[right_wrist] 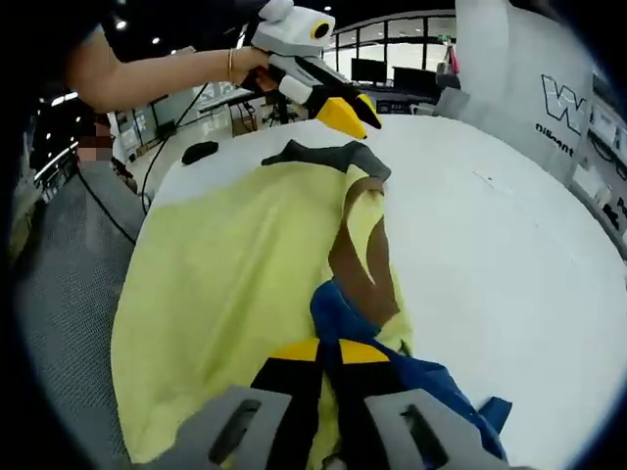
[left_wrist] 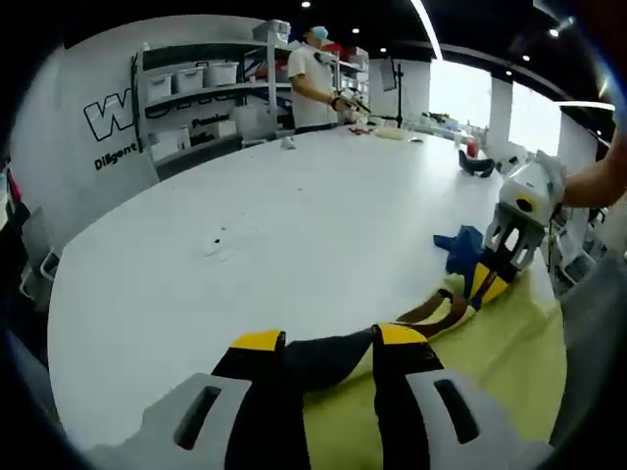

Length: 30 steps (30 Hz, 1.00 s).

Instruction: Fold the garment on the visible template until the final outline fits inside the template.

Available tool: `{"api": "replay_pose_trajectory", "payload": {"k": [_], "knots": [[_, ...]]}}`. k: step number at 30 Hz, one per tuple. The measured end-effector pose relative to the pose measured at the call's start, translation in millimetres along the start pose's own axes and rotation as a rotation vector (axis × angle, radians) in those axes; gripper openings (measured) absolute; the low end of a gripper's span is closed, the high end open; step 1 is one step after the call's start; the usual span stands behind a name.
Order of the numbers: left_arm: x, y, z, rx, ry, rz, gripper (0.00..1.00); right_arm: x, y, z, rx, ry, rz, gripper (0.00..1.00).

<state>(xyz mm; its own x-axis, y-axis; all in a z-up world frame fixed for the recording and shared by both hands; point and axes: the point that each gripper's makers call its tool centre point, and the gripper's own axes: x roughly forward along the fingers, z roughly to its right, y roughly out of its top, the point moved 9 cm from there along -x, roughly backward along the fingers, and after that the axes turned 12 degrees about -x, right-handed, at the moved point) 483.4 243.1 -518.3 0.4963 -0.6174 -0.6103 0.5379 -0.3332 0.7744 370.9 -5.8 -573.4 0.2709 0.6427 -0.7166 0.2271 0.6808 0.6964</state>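
Note:
The garment, a strip of grey (right_wrist: 328,154), brown (right_wrist: 361,257) and blue (right_wrist: 345,315) cloth, lies along the edge of a large pale yellow sheet (right_wrist: 220,279) on the white table (right_wrist: 509,245). My right gripper (right_wrist: 328,352) is shut on the blue end; in the left gripper view it (left_wrist: 487,277) comes in from the right, with blue cloth (left_wrist: 460,247) bunched beside it. My left gripper (left_wrist: 330,341) stands open just over the dark grey end (left_wrist: 328,360), which shows between its jaws. In the right gripper view the left gripper (right_wrist: 355,117) hovers slightly above that grey end.
The round white table (left_wrist: 294,225) stretches far ahead. A person (left_wrist: 313,83) stands at its far side before shelves with bins (left_wrist: 201,93). Small items (left_wrist: 475,162) lie near the far right edge. A dark object (right_wrist: 199,151) rests beyond the yellow sheet.

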Motion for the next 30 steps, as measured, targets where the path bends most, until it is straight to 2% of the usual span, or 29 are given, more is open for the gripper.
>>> {"api": "replay_pose_trajectory", "payload": {"k": [3,6,9,12,14,21,24,26,30], "knots": [[11,-1.1,-7.6,-0.005,0.010,-0.029,0.38,-1,-1.2,1,0.047,-0.003,0.017,0.00],[18,-3.9,-14.9,-0.050,-0.003,-0.050,0.40,-2,-0.7,1,0.111,-0.016,0.045,0.04],[25,-6.6,-23.1,-0.109,-0.015,-0.049,0.36,-4,-0.4,1,0.164,-0.027,0.067,0.09],[26,-10.0,-26.6,-0.093,-0.006,-0.060,0.30,-4,0.1,4,0.197,-0.044,0.074,0.08],[27,-14.7,-28.1,-0.080,0.000,-0.082,0.31,-5,1.4,6,0.247,-0.044,0.089,0.11],[26,-24.8,-28.7,-0.083,-0.012,-0.138,0.33,-5,4.5,11,0.292,-0.088,0.081,0.16],[26,-30.0,-25.7,-0.071,-0.021,-0.169,0.34,-6,6.8,14,0.312,-0.124,0.077,0.15],[25,-34.3,-23.9,-0.033,-0.015,-0.195,0.34,-8,8.7,17,0.330,-0.160,0.079,0.14],[23,-34.4,-21.7,-0.020,-0.028,-0.202,0.34,-9,8.0,23,0.323,-0.217,0.036,0.12]]}}
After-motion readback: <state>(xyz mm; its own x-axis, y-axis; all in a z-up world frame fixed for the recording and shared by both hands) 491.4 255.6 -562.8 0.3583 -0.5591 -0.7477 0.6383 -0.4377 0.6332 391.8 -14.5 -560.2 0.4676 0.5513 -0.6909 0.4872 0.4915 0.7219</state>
